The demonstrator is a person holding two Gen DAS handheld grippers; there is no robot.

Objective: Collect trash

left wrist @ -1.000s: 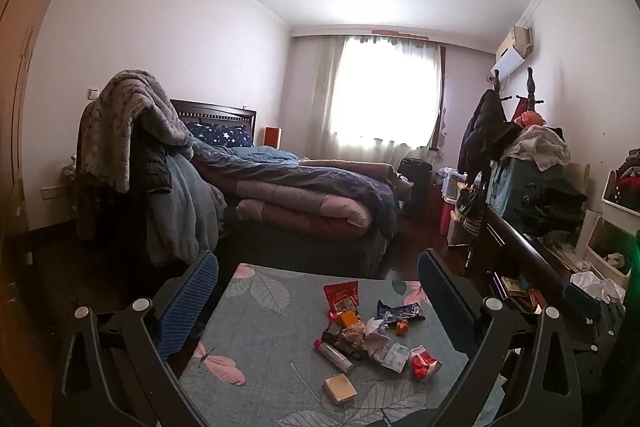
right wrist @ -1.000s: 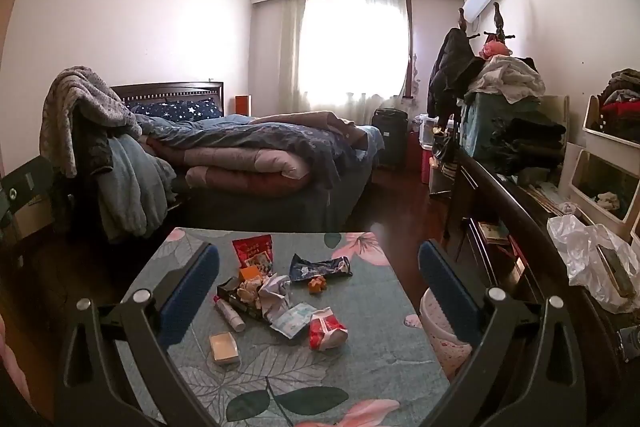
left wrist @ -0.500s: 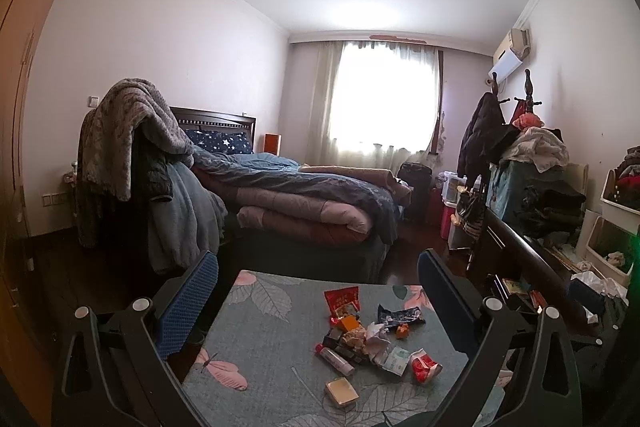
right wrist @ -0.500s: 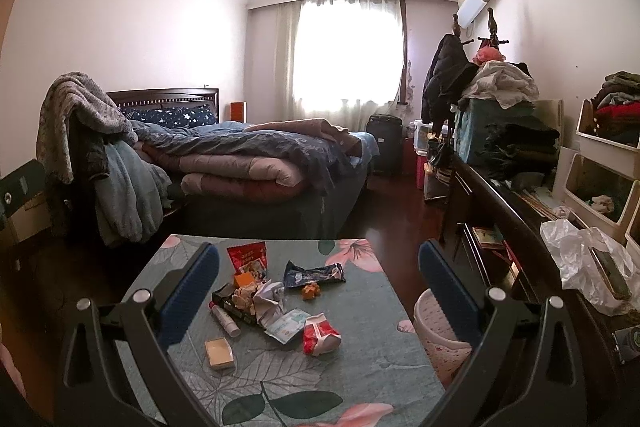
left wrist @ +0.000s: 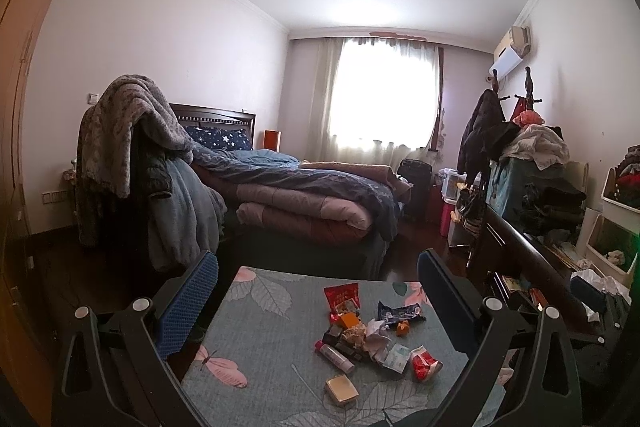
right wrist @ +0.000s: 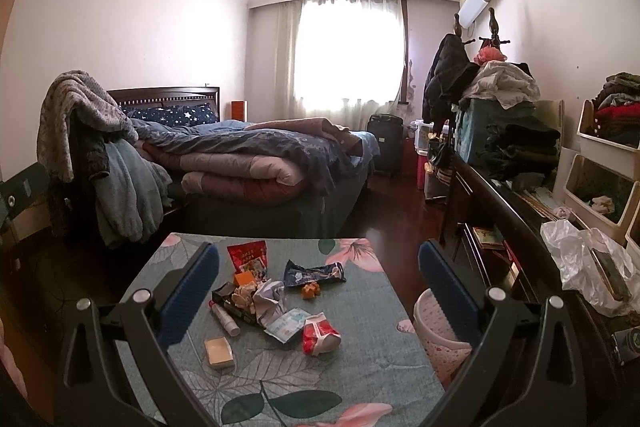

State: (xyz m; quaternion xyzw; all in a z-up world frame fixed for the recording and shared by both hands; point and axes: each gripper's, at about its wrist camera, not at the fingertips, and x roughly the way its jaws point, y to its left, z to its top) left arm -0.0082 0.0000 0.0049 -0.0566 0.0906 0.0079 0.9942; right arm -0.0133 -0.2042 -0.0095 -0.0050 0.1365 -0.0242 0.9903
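Observation:
A heap of trash lies on a table with a grey-green flowered cloth (right wrist: 360, 347): a red snack bag (right wrist: 249, 255), a dark blue wrapper (right wrist: 316, 271), crumpled paper (right wrist: 269, 297), a white tube (right wrist: 225, 317), a tan box (right wrist: 219, 351), a red-white wrapper (right wrist: 320, 335) and an orange scrap (right wrist: 311, 290). The same heap (left wrist: 366, 337) shows in the left wrist view. My left gripper (left wrist: 318, 303) and right gripper (right wrist: 319, 291) are both open and empty, held above the near side of the table.
A pink-white waste basket (right wrist: 438, 339) stands at the table's right edge. A bed (right wrist: 260, 163) with piled quilts lies beyond. A dark desk (right wrist: 512, 227) with a plastic bag (right wrist: 588, 263) and stacked clothes runs along the right wall.
Both views have drawn back and tilted up slightly; the trash sits lower and smaller in frame. Both grippers have stayed open.

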